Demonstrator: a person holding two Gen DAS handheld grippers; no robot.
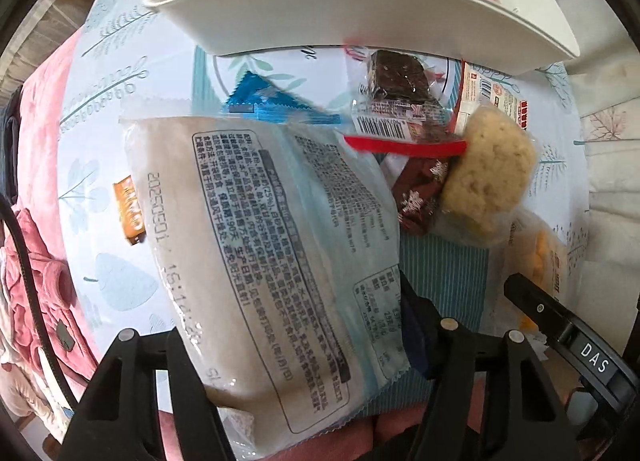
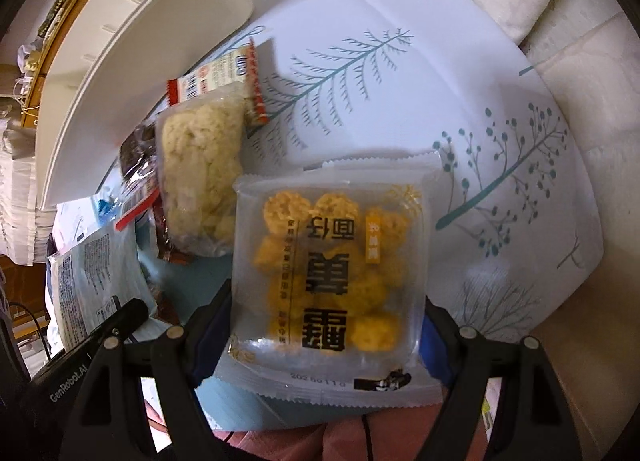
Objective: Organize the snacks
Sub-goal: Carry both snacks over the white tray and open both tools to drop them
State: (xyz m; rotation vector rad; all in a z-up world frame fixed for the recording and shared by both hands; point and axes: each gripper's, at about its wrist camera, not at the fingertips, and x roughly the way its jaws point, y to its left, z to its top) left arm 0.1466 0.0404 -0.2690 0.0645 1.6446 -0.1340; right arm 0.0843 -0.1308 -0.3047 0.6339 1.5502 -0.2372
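We see a white tray on a white tablecloth printed with teal trees and leaves. Just below the tray lie a blue wrapper, a dark brown bar and a pale beige cake. Our black grippers frame a frosted pack of golden-yellow snacks with black characters, and a pale blue-edged packet with black print.

A printed packet sits between the left gripper jaws, a puffed-snack bag between the right gripper jaws, loose snacks beyond, tray behind them.
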